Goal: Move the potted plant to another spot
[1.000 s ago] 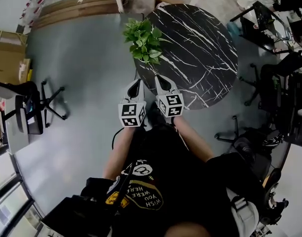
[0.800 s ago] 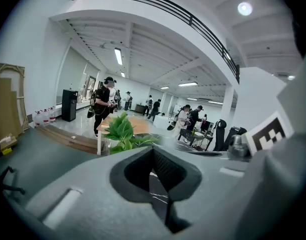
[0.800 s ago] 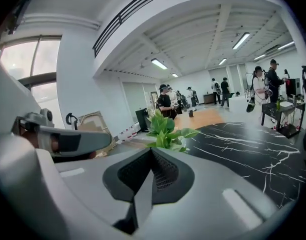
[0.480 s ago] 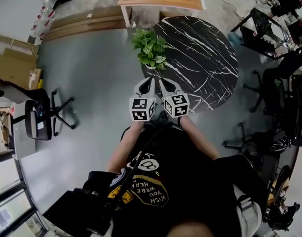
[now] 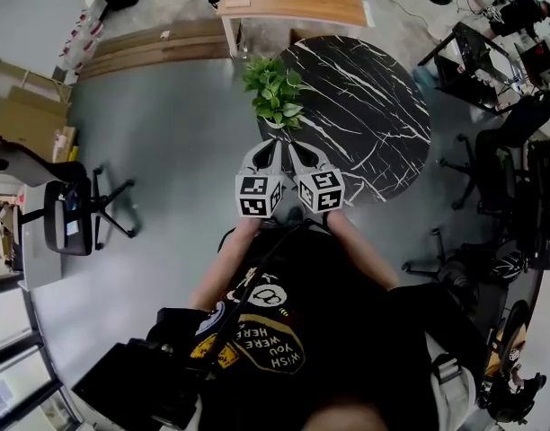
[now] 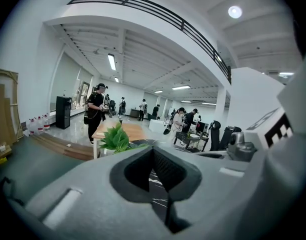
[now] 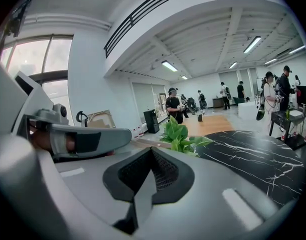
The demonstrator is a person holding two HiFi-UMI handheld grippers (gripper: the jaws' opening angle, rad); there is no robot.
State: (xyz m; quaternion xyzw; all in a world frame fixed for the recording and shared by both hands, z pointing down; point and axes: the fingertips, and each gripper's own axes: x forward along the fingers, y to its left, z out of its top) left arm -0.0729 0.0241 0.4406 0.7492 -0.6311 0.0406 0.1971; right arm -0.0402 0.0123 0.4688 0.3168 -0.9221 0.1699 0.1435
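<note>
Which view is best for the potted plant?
Head view: the potted plant shows whole from above, standing at the left edge of the black marble table. The left gripper view catches mostly its leaves, low in frame. The right gripper view does too. The pot is largely hidden in both.

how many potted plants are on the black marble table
1: the potted plant stands at the left edge of the black marble table in the head view. No other shows in any view.
</note>
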